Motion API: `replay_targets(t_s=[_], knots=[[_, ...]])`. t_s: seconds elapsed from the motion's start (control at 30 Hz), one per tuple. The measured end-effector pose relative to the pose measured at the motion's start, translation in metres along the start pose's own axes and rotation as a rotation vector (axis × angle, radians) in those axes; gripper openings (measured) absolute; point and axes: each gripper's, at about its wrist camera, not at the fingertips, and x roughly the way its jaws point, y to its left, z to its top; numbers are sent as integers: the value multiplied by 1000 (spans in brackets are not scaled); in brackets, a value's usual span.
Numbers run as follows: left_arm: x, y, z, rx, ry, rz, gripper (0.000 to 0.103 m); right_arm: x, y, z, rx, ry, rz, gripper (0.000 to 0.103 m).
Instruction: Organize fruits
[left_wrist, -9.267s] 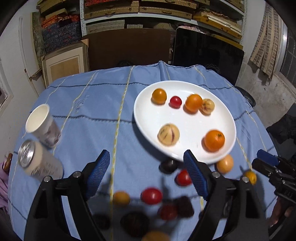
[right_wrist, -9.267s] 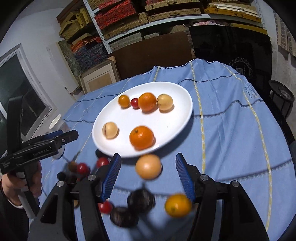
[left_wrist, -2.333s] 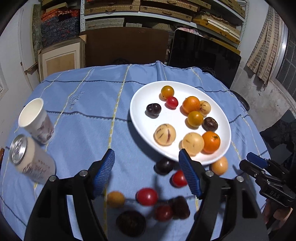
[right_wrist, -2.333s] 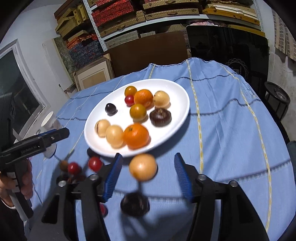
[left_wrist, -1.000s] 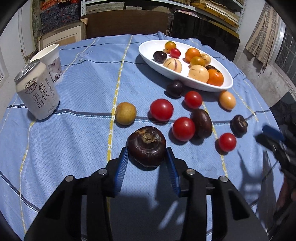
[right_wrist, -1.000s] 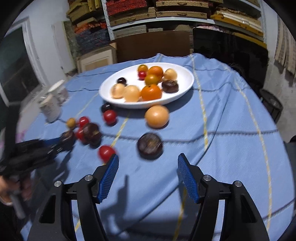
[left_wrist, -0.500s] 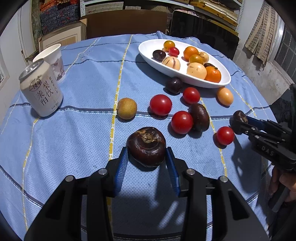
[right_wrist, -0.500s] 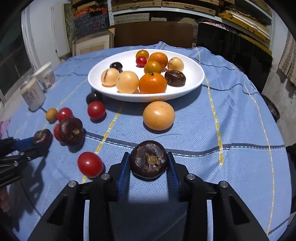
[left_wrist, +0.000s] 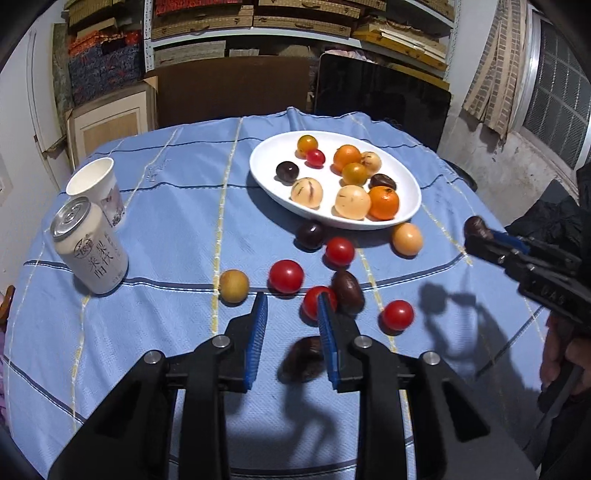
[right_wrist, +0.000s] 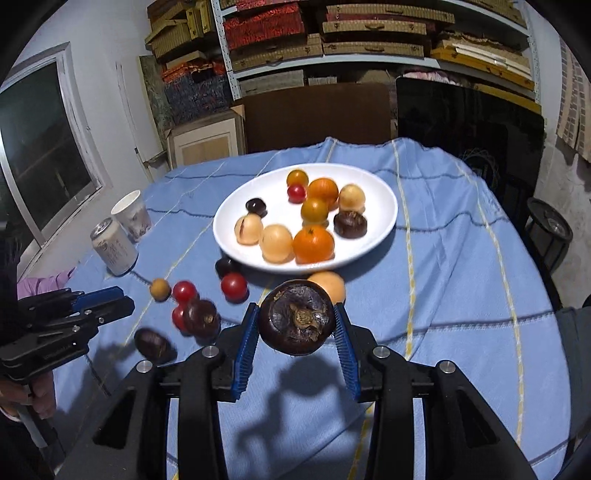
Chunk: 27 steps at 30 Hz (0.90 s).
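The right claw (right_wrist: 297, 325) pinches a dark fruit (right_wrist: 296, 316) and should carry it level over the white plate (right_wrist: 384, 221), while the left claw (left_wrist: 291, 325) stands pressed together, empty.

The can (left_wrist: 90, 248) bears Chinese characters; the right tool (left_wrist: 476, 230) reads "DAS".

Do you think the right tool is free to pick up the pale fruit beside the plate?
Probably not yet: the right tool is shut on a dark fruit, which hangs in front of the pale fruit. It would need to unload onto the plate first.
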Motion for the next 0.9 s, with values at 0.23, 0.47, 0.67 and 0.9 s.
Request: replay_targets(t_s=[0.23, 0.47, 0.67, 0.9], knots=[[16, 8, -25, -14, 82, -24, 38, 8, 0, -9, 22, 14, 59, 40], [31, -18, -24, 75, 52, 11, 67, 12, 0, -23, 38, 42, 78, 40], [57, -27, -20, 92, 73, 42, 48, 11, -2, -28, 45, 44, 85, 41], [42, -20, -18, 93, 63, 24, 44, 8, -1, -27, 39, 36, 89, 41]])
